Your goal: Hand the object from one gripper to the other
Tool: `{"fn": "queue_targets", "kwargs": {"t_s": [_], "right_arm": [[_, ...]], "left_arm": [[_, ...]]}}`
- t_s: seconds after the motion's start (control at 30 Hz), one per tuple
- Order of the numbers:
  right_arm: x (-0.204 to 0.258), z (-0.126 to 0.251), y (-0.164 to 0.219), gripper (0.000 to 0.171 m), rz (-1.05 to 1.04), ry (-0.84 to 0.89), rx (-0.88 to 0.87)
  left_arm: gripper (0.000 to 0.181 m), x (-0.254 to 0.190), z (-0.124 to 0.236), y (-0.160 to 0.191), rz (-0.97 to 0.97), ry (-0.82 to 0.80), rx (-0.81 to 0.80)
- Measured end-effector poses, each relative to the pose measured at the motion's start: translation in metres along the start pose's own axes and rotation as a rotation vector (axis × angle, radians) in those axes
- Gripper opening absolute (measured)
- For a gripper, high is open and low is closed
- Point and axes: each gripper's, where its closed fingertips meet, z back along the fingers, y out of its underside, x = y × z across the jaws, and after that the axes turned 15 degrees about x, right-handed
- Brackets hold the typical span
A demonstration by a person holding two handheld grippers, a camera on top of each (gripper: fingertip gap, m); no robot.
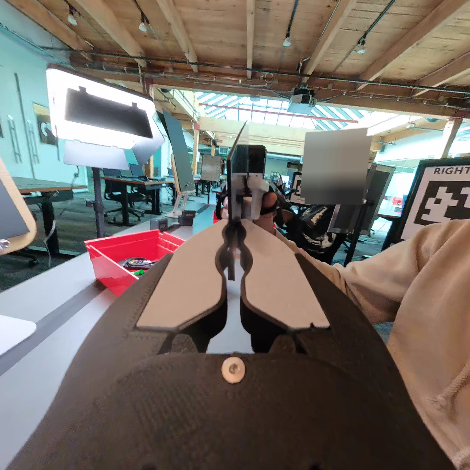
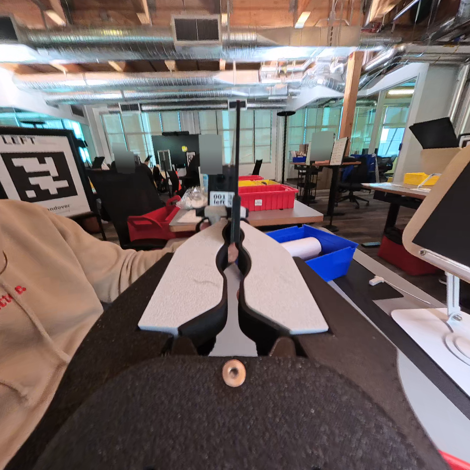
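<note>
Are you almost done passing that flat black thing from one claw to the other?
Midway. Done: both grippers have met in the air. In hand: the left gripper and the right gripper each appear shut on the thin black card, seen edge-on. Left: one gripper must let go, and which one cannot be told from here.

Roll (image 2: 302,248) inside bin (image 2: 330,262)

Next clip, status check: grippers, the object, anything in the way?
Left gripper shut on thin black flat piece. Right gripper shut on it too, opposite side. Piece held upright in mid-air. Nothing in the way.
</note>
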Motion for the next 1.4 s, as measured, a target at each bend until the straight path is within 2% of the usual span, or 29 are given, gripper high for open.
{"fn": "queue_targets", "kwargs": {"t_s": [0.03,0.1,0.23,0.27,0.3,0.4,0.5,0.53,0.6,0.63,0.7,0.73,0.77,0.8,0.97,1.03,1.1,1.23,1.3,1.4], "right_arm": [[0.000,0.002,-0.004,0.002,-0.006,-0.002,-0.027],[0.003,0.004,-0.011,0.001,-0.003,-0.006,-0.070],[0.009,0.007,-0.025,0.002,0.006,-0.002,-0.146],[0.010,0.009,-0.030,0.002,0.004,-0.004,-0.179],[0.011,0.012,-0.034,0.002,-0.003,-0.006,-0.205],[0.009,0.012,-0.035,0.002,-0.005,0.014,-0.212],[0.008,0.011,-0.040,0.002,-0.047,-0.005,-0.312],[0.006,0.012,-0.044,0.004,-0.072,0.001,-0.388],[0.004,0.014,-0.049,0.024,-0.139,0.011,-0.607],[0.003,0.001,-0.042,0.028,-0.176,0.014,-0.636],[0.009,-0.039,-0.021,0.039,-0.198,0.012,-0.532],[0.012,-0.048,-0.017,0.032,-0.187,0.025,-0.519],[0.013,-0.048,-0.017,0.011,-0.178,0.039,-0.534],[0.015,-0.046,-0.019,0.002,-0.161,0.023,-0.532],[0.010,-0.037,-0.022,0.002,-0.126,0.042,-0.441],[0.009,-0.034,-0.023,0.002,-0.138,0.016,-0.410],[0.007,-0.031,-0.023,0.002,-0.132,0.013,-0.381],[0.006,-0.031,-0.021,0.002,-0.110,0.018,-0.300],[0.008,-0.037,-0.017,0.002,-0.111,0.013,-0.264],[0.005,-0.037,-0.018,0.003,-0.136,0.013,-0.273]], "left_arm": [[0.004,-0.001,-0.002,0.003,0.008,0.012,0.020],[0.016,-0.001,-0.007,0.010,0.013,0.010,0.076],[0.013,-0.007,-0.013,0.013,-0.011,0.028,0.088],[0.007,-0.007,-0.014,0.013,-0.017,0.022,0.087],[0.001,-0.008,-0.014,0.010,-0.033,0.008,0.066],[0.000,-0.011,-0.010,-0.003,-0.043,-0.008,0.009],[0.000,-0.017,-0.005,-0.016,-0.016,0.005,-0.078],[0.000,-0.018,-0.003,-0.021,0.008,0.019,-0.118],[0.000,-0.019,-0.001,-0.027,0.062,0.052,-0.200],[0.000,-0.019,-0.001,-0.028,0.086,0.068,-0.230],[0.000,-0.020,-0.003,-0.026,0.103,0.080,-0.261],[0.000,-0.019,-0.004,-0.025,0.104,0.075,-0.265],[0.000,-0.018,-0.007,-0.021,0.103,0.069,-0.253],[0.000,-0.017,-0.009,-0.018,0.100,0.067,-0.233],[0.000,-0.019,-0.013,-0.013,0.086,0.091,-0.193],[0.021,-0.014,-0.009,-0.013,0.069,0.055,-0.197],[0.031,-0.009,-0.002,-0.017,0.068,0.033,-0.201],[0.023,-0.005,0.013,-0.029,0.066,0.004,-0.235],[0.004,-0.006,0.010,-0.028,0.061,-0.016,-0.234],[0.003,-0.009,0.006,-0.032,0.079,-0.029,-0.276]]}}
